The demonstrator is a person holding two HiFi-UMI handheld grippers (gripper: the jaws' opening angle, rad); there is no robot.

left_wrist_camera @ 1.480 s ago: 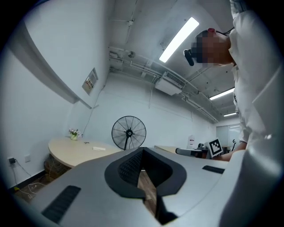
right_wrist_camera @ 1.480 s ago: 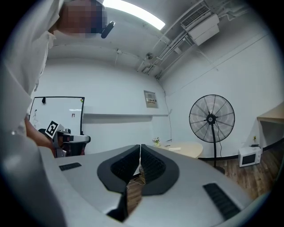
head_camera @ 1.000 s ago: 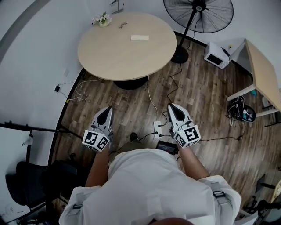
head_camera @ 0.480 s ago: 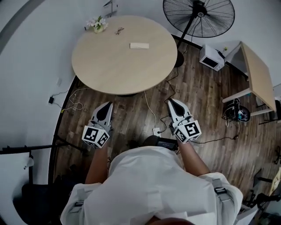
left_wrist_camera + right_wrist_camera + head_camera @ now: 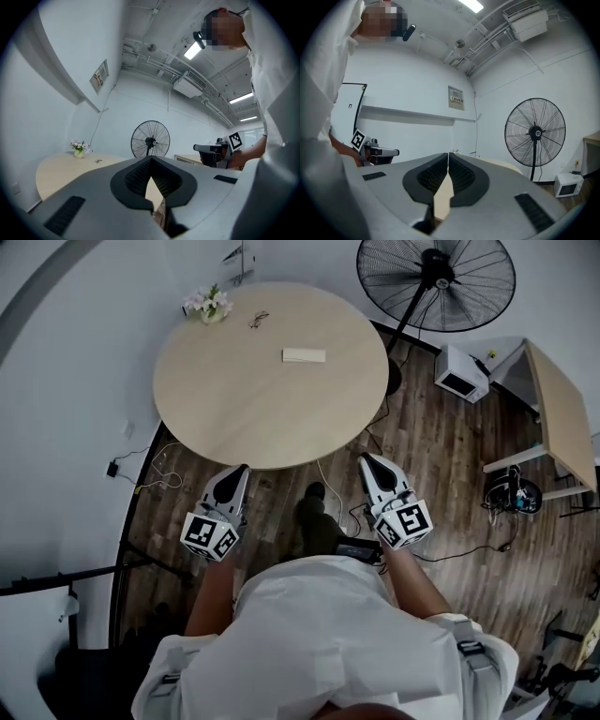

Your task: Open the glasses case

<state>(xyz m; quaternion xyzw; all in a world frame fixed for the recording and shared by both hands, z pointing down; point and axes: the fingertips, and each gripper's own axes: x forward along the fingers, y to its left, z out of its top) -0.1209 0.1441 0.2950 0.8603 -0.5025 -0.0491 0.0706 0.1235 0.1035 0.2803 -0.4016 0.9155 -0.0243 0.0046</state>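
round bench [image 5: 253, 390] carries the case [image 5: 304, 355], apparently shut, untouched; left tool [image 5: 241, 469] and right tool [image 5: 367, 458] hang well short, both pinched together, empty; opening not yet begun.

You face a round table [image 5: 234, 399]: flowers [image 5: 208, 304] stand at its far left edge, a pedestal fan [image 5: 436, 282] beyond its right side, a white box [image 5: 461, 373] floor-level to its right.

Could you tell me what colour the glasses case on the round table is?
The glasses case is white; head view.
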